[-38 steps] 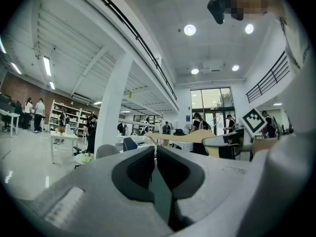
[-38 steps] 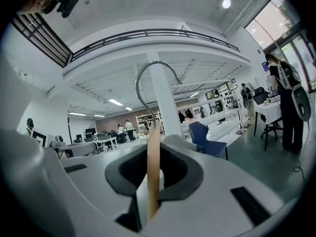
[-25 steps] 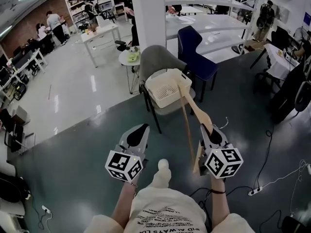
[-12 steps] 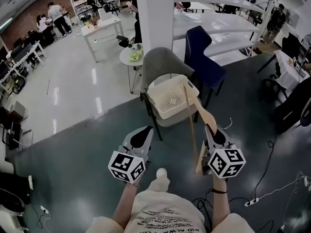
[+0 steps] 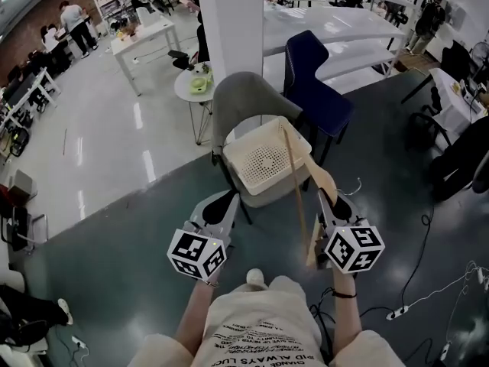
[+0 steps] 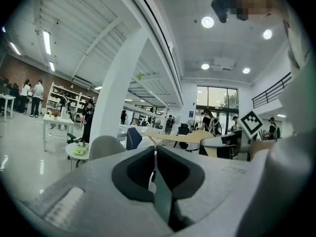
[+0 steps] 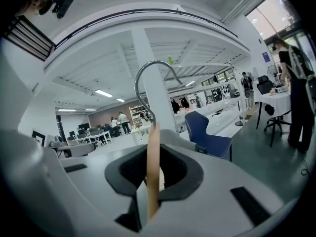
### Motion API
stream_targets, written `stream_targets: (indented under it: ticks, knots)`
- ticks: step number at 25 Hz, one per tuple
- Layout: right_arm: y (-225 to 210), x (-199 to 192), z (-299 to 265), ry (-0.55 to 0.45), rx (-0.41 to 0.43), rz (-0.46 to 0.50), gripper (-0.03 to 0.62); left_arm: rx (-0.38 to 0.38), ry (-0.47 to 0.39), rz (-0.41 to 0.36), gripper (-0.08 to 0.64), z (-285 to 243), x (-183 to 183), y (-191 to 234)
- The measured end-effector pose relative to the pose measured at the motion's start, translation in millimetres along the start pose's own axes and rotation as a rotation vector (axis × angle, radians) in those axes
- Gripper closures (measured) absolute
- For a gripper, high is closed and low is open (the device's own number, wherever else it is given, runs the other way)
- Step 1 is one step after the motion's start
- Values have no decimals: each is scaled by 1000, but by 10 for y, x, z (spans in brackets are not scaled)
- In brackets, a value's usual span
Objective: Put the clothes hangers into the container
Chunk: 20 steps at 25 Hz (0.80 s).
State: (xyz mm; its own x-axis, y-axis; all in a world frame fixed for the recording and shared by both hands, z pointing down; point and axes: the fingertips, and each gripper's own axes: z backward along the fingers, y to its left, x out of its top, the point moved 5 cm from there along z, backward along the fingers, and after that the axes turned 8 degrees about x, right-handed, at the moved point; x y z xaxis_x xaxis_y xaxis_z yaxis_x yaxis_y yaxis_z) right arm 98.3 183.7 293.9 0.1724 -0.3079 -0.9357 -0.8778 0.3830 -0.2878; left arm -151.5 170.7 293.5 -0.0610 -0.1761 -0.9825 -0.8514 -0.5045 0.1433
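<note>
The right gripper (image 5: 324, 202) is clamped on the wooden clothes hanger (image 5: 322, 180). The wood stands edge-on between its jaws, and the metal hook (image 7: 149, 78) projects beyond them. The container (image 5: 248, 138) sits on the grey chair (image 5: 237, 98), far of this gripper and slightly left. The hanger's long axis runs near to far, and the far end of its bar appears over the container's right rim. The left gripper (image 5: 228, 202) is closed on nothing and level with the right. To bring the hanger over the opening, advance the right gripper far-left.
</note>
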Motion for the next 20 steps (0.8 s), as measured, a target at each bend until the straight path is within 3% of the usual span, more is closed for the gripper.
stream_targets:
  ticks: [10,20]
  knots:
    - [-259,4,-316,22,-14,-17,538,4,40,27,529,-353,-119,188]
    - [-794,217,-1006,75,74,-12,538,82,65,51,529,-1012,-90,395]
